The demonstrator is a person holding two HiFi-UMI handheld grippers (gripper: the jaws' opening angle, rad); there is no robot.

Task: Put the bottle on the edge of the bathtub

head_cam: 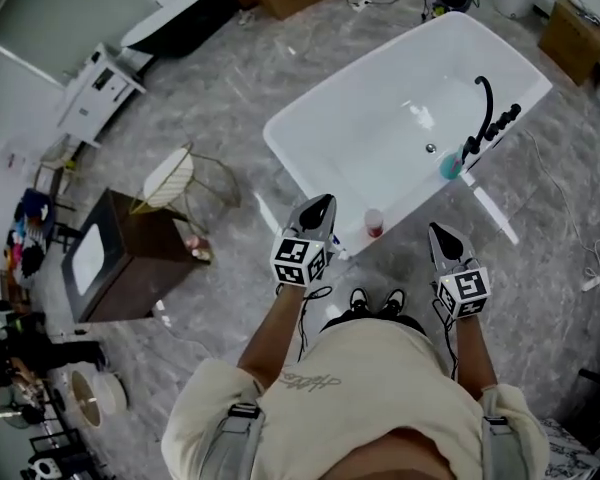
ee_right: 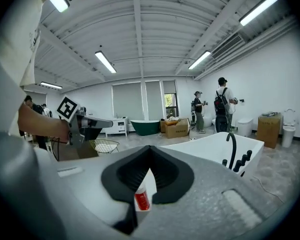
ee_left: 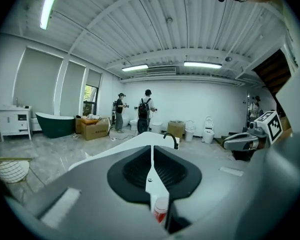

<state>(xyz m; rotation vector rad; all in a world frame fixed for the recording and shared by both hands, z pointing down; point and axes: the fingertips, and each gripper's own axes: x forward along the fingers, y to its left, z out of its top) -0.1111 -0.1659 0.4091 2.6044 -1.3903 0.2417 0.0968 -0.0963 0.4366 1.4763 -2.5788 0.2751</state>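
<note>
The job looks done. The bottle (head_cam: 374,224) stands up on the near edge of the white bathtub (head_cam: 380,138), all by itself, with nothing touching it. I think nothing is left to do but move away. The left gripper (head_cam: 323,204) is squeezed closed and holds nothing. The right gripper (head_cam: 436,230) is closed too and is empty. Both hang in the air, near the bottle but apart from it.

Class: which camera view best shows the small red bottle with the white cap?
The head view: the small red white-capped bottle stands unobstructed on the rim of the white bathtub. Each gripper view shows only part of it, low between its jaws.
</note>
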